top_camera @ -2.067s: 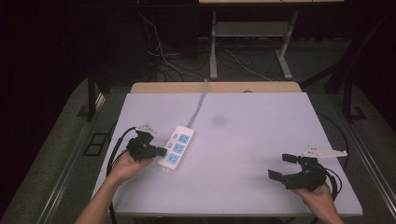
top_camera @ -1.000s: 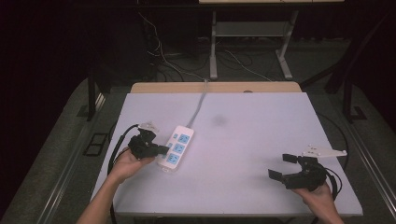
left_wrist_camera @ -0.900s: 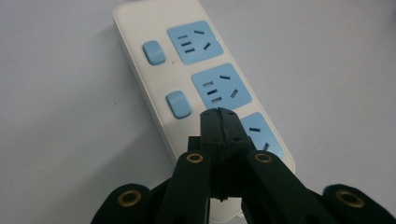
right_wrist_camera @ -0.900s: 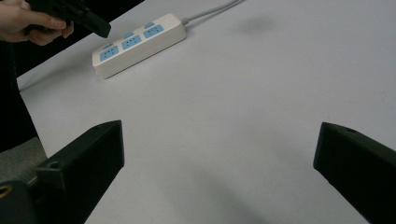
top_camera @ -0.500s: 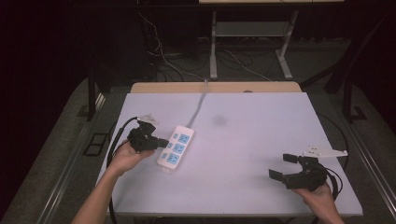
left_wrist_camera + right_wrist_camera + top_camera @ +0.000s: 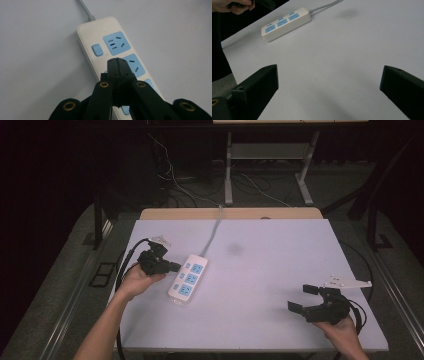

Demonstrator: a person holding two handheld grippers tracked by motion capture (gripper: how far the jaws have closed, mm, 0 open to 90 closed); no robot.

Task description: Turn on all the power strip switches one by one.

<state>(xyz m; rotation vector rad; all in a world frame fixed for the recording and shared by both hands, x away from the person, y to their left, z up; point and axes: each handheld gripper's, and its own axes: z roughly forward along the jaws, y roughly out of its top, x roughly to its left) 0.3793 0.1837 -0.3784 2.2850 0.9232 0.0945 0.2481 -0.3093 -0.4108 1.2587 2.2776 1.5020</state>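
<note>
A white power strip (image 6: 188,277) with blue sockets lies on the left part of the white table (image 6: 260,270); its grey cable (image 6: 214,231) runs off the far edge. My left gripper (image 6: 175,266) is shut with nothing in it, its tip at the strip's left side. In the left gripper view the closed jaws hover over the power strip (image 6: 110,47), just below its blue switch (image 6: 97,49). My right gripper (image 6: 302,298) stands open near the front right corner, far from the strip. In the right gripper view the power strip (image 6: 287,23) lies ahead at upper left.
A wooden board (image 6: 230,213) borders the table's far edge. Behind it a metal stand (image 6: 265,157) and loose cables (image 6: 170,177) sit on the dark floor. Black cables trail from both grippers off the table's sides.
My left gripper has moved away from me along the strip's left side and tilted its tip toward the strip. The right gripper has stayed put and open.
</note>
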